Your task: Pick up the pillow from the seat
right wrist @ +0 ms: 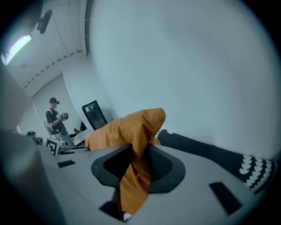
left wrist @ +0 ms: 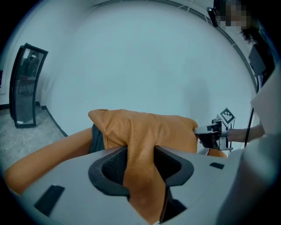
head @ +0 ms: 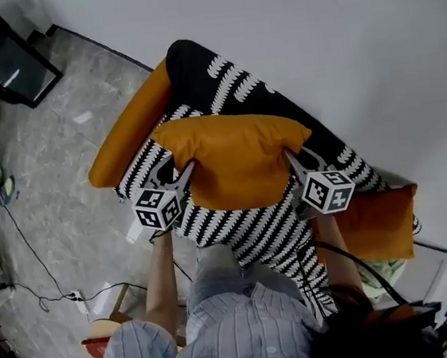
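Observation:
An orange pillow [head: 237,158] hangs in the air above the black-and-white patterned seat [head: 254,235] of a sofa. My left gripper [head: 181,175] is shut on the pillow's left edge, and in the left gripper view the orange fabric [left wrist: 140,171] is pinched between the jaws. My right gripper [head: 296,164] is shut on the pillow's right edge; in the right gripper view a fold of the pillow [right wrist: 134,176] runs down between its jaws. The pillow is stretched level between both grippers.
The sofa has an orange left armrest [head: 126,129] and a second orange cushion [head: 377,225] at its right end. A white wall [head: 337,49] stands behind it. A dark cabinet [head: 1,55] sits at the far left on the grey floor, with cables [head: 42,275] nearby.

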`<state>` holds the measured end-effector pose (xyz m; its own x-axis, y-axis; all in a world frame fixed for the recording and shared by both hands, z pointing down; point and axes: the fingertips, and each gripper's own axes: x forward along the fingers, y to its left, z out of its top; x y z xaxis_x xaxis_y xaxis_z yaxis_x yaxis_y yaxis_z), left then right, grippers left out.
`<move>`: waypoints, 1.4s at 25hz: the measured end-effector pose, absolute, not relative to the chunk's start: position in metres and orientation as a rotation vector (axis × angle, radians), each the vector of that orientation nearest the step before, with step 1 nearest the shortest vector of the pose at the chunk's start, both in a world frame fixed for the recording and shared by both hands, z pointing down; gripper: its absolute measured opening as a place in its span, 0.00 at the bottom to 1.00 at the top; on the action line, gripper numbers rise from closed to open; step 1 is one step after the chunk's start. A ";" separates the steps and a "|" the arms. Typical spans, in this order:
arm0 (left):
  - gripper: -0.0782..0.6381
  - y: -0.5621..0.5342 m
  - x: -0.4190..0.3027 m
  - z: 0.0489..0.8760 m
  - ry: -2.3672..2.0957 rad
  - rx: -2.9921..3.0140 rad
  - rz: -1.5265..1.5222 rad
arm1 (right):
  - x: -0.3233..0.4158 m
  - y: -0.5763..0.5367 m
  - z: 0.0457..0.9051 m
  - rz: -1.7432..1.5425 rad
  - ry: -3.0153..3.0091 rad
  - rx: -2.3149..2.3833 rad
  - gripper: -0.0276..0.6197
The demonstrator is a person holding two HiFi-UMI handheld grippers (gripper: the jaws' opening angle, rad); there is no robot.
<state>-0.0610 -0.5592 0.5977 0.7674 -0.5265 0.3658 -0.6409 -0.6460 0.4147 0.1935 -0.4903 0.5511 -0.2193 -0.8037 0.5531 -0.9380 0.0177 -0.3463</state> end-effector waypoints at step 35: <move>0.35 -0.261 -0.128 0.445 -1.343 2.395 0.209 | 0.143 -0.257 0.440 0.801 -2.499 1.552 0.20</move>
